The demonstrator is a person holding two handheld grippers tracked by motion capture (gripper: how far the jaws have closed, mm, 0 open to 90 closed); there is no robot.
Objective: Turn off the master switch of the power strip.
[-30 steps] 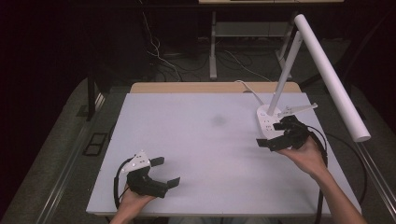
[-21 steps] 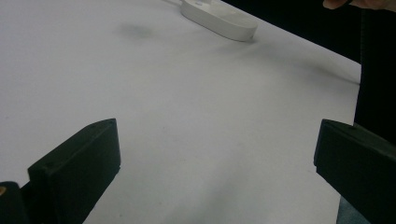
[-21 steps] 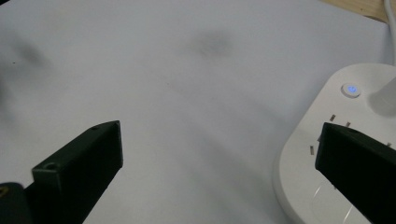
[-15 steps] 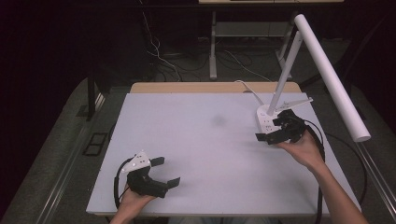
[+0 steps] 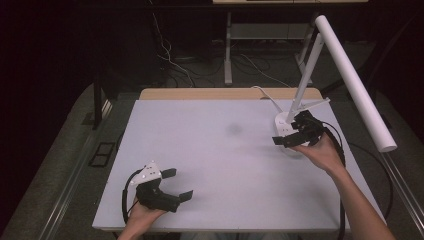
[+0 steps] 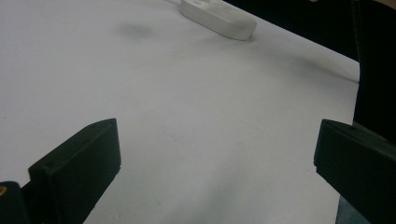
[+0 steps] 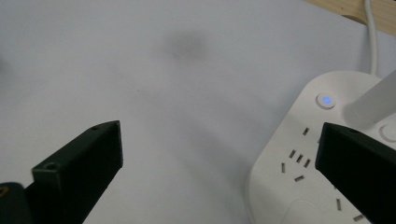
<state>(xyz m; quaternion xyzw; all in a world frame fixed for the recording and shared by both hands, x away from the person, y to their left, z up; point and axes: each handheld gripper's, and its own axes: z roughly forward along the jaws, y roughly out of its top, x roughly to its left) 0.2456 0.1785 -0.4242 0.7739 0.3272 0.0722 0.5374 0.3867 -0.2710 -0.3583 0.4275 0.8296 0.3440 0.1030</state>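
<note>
So the right gripper (image 5: pixel 286 138) is sitting right over the white lamp base (image 7: pixel 322 154), the one with the socket slots and a little button (image 7: pixel 326 100) glowing blue. Jaws are wide apart with nothing between them: 1 hangs over the bare table (image 5: pixel 210 150), the other over the base itself. The base is at the far right of the table, just in front of the wooden strip (image 5: pixel 200 93), with the lamp's white arm (image 5: pixel 306 75) slanting up out of it and the long tube head (image 5: pixel 355 80) hanging out past the right edge.

The left gripper (image 5: pixel 172 185) is parked near the front-left corner, jaws also spread and holding nothing, well apart from the lamp. From its own camera the base (image 6: pixel 219 18) is just a white slab way off at the top.

My read is this is a press on one of the base's buttons, probably the lit one or the round one (image 7: pixel 388 132) beside the arm. If it were me, I'd pinch the jaws together first so there's 1 tip to aim with instead of 2, then come straight down on the button, not at a slant. Go gently, since the base is light-looking and could skate on that smooth table. Also watch the arm, it's just beside the buttons and easy to knock.
</note>
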